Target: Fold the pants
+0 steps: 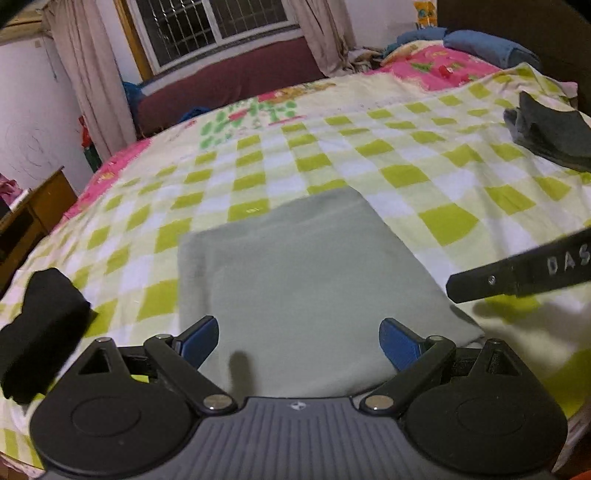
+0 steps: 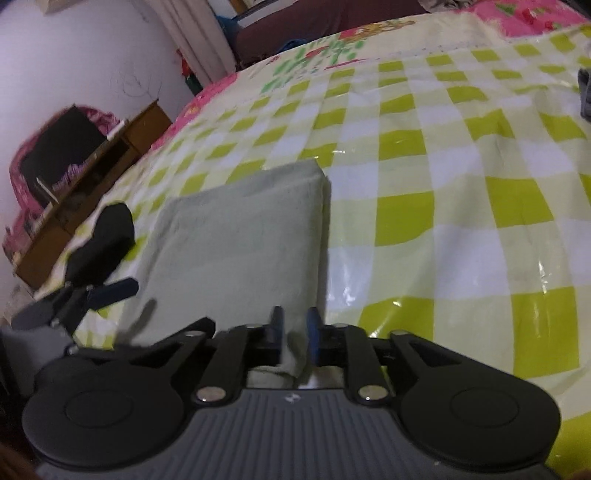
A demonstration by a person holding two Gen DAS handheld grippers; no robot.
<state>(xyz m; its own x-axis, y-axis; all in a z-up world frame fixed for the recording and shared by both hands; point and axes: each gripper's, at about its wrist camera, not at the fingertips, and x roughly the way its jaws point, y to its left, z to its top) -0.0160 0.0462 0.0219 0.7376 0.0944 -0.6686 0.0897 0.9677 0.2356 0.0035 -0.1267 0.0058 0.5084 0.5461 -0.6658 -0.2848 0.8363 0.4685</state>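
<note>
Nearest to me, the left gripper [image 1: 299, 343]: blue pads spread wide, nothing between them, hovering over the near edge of the pants [image 1: 295, 273] — pale green, folded into a flat rectangle on the bed. The right gripper [image 2: 295, 332]: jaws parted only narrowly, a bit of the green fabric's near right corner lying in the gap; I cannot tell whether the pads press on it. In the left view, one finger of the right gripper enters from the right edge, lettered "DAS" in white, the rest cut off. Beside the pants on their left, a black folded garment [image 1: 40, 332], just apart from them. Under everything, the bedcover [image 1: 406, 173], checked in lime green, white and pale yellow, glossy in places; farther up it carries green printed lettering too blurred to read. Far right, a dark grey garment [image 1: 550, 129]. Beyond the bed — a maroon bench [image 1: 229, 81], curtains and a barred window [image 1: 210, 26]; a wooden desk [image 2: 96, 173] at left.
</note>
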